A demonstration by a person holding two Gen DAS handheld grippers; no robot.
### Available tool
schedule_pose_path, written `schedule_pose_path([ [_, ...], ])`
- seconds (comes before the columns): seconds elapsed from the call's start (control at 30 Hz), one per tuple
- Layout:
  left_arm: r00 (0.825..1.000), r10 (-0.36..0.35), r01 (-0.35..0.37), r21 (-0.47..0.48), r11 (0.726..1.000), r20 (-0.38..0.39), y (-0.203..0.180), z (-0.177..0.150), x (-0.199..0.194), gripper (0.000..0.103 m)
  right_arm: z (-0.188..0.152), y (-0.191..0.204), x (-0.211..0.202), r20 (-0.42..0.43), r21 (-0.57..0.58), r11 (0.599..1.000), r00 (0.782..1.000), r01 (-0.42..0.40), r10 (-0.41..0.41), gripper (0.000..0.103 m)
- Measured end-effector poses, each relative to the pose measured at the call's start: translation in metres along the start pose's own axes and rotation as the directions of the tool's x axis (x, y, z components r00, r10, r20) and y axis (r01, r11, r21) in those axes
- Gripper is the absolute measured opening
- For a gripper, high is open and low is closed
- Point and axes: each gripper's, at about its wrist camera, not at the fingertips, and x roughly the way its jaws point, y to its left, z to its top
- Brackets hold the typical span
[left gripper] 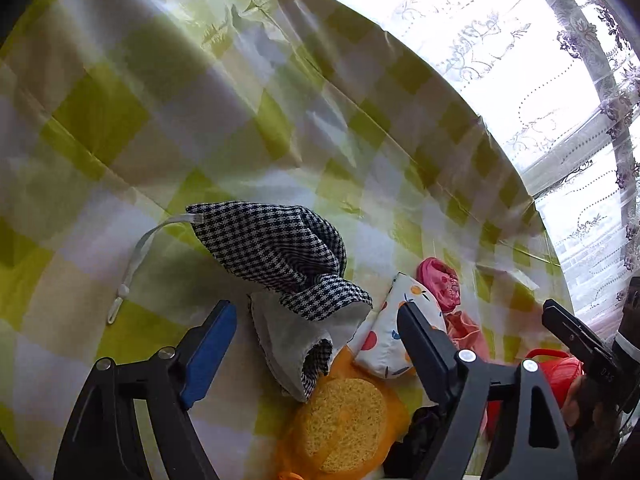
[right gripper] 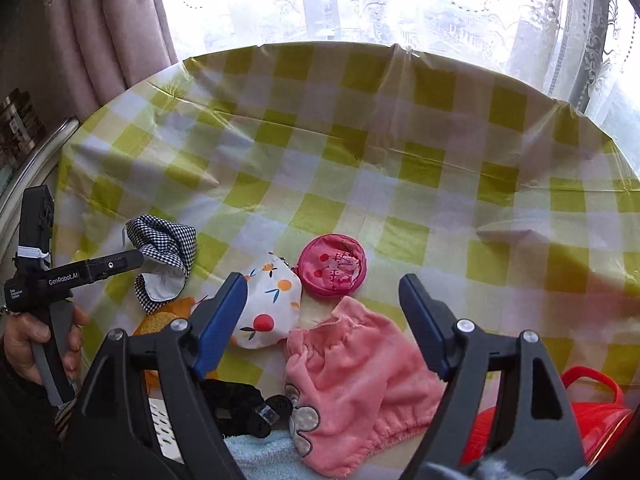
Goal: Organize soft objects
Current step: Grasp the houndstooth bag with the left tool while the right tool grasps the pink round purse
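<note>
A black-and-white houndstooth cloth (left gripper: 280,252) with a white lining and strap lies crumpled on the checked tablecloth (left gripper: 120,120). My left gripper (left gripper: 316,314) stands open just short of it, with nothing between its blue pads. In the right wrist view, my right gripper (right gripper: 322,284) is open above a pink fleece garment (right gripper: 360,392), not touching it. A fruit-print pouch (right gripper: 272,300) and a round magenta pouch (right gripper: 334,266) lie just beyond it. A yellow sponge (left gripper: 344,420) rests on an orange cloth below the houndstooth cloth.
A red basket (right gripper: 600,412) stands at the lower right. A black item (right gripper: 240,400), a light blue towel (right gripper: 260,456) and a white perforated container (right gripper: 164,428) lie near the table's front edge. A hand (right gripper: 24,340) holds the left gripper. Lace curtains hang behind the table.
</note>
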Motion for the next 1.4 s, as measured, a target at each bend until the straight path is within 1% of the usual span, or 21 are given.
schedule_pose_path([
  [0.1,1.0,0.015,-0.014,0.002,1.0,-0.015,0.001,0.007,0.015,0.083,0.01,-0.003,0.032,-0.066,0.018,1.0,0.998,-0.012,0.013,0.081],
  [0.2,0.999,0.028,-0.028,0.009,1.0,-0.026,0.0,0.012,0.027,0.083,0.018,-0.001,0.064,-0.124,0.021,1.0,0.992,0.003,0.0,0.082],
  [0.37,0.998,0.058,-0.055,0.063,0.996,-0.04,-0.008,0.015,0.044,0.083,0.021,-0.002,0.103,-0.186,0.035,0.999,0.982,0.033,-0.026,0.082],
  [0.5,0.996,0.082,-0.077,0.103,0.992,-0.045,-0.012,0.015,0.054,0.083,0.019,0.001,0.124,-0.221,0.015,0.998,0.974,0.056,-0.051,0.082],
  [0.57,0.994,0.103,-0.097,0.139,0.986,-0.042,-0.015,0.014,0.057,0.078,0.019,0.002,0.128,-0.224,0.002,0.997,0.972,0.077,-0.074,0.084],
  [0.63,0.992,0.125,-0.117,0.168,0.979,-0.036,-0.018,0.013,0.059,0.068,0.018,0.001,0.13,-0.224,0.003,0.996,0.971,0.091,-0.088,0.085],
  [0.67,0.99,0.133,-0.124,0.185,0.975,-0.036,-0.02,0.013,0.059,0.066,0.018,0.0,0.131,-0.224,0.0,0.995,0.97,0.099,-0.097,0.085],
  [0.7,0.989,0.14,-0.131,0.199,0.971,-0.036,-0.021,0.013,0.06,0.06,0.017,0.0,0.133,-0.228,-0.008,0.994,0.967,0.112,-0.111,0.085],
  [0.73,0.989,0.145,-0.135,0.21,0.968,-0.036,-0.022,0.013,0.061,0.051,0.015,0.0,0.135,-0.234,-0.022,0.991,0.963,0.129,-0.131,0.085],
  [0.8,0.987,0.154,-0.141,0.234,0.962,-0.037,-0.025,0.012,0.062,0.043,0.01,-0.002,0.14,-0.24,-0.036,0.988,0.959,0.149,-0.153,0.085],
  [0.83,0.988,0.153,-0.14,0.24,0.961,-0.035,-0.026,0.011,0.062,0.038,0.008,-0.005,0.14,-0.235,-0.023,0.989,0.961,0.145,-0.146,0.085],
  [0.87,0.988,0.153,-0.141,0.242,0.96,-0.032,-0.026,0.01,0.061,0.036,0.007,-0.009,0.14,-0.238,0.004,0.992,0.964,0.125,-0.121,0.085],
  [0.9,0.988,0.155,-0.144,0.241,0.96,-0.027,-0.025,0.01,0.06,0.032,0.006,-0.011,0.137,-0.223,0.012,0.992,0.968,0.124,-0.119,0.084],
  [0.93,0.988,0.156,-0.146,0.242,0.959,-0.021,-0.025,0.01,0.058,0.028,0.005,-0.014,0.135,-0.217,0.008,0.991,0.967,0.135,-0.13,0.075],
  [0.97,0.988,0.155,-0.147,0.243,0.959,-0.013,-0.025,0.01,0.055,0.027,0.005,-0.015,0.132,-0.207,0.012,0.991,0.97,0.135,-0.129,0.07],
  [1.0,0.988,0.154,-0.149,0.244,0.958,-0.003,-0.026,0.01,0.052,0.025,0.005,-0.018,0.129,-0.201,0.024,0.992,0.972,0.126,-0.119,0.053],
  [1.03,0.988,0.154,-0.151,0.243,0.958,0.007,-0.026,0.01,0.049,0.024,0.004,-0.022,0.126,-0.199,0.044,0.992,0.975,0.115,-0.104,0.039],
  [1.1,0.988,0.152,-0.154,0.242,0.958,0.026,-0.027,0.01,0.042,0.023,0.003,-0.027,0.12,-0.177,0.059,0.992,0.979,0.114,-0.102,0.029],
  [1.3,0.986,0.153,-0.165,0.251,0.954,0.066,-0.032,0.007,0.026,0.022,-0.008,-0.029,0.095,-0.103,0.07,0.991,0.989,0.112,-0.105,0.026],
  [1.33,0.985,0.155,-0.169,0.252,0.953,0.072,-0.032,0.006,0.023,0.021,-0.004,-0.03,0.087,-0.09,0.071,0.991,0.991,0.11,-0.103,0.026],
  [1.4,0.985,0.15,-0.166,0.252,0.953,0.084,-0.033,0.004,0.015,0.021,-0.009,-0.027,0.069,-0.059,0.069,0.992,0.993,0.109,-0.105,0.026],
])
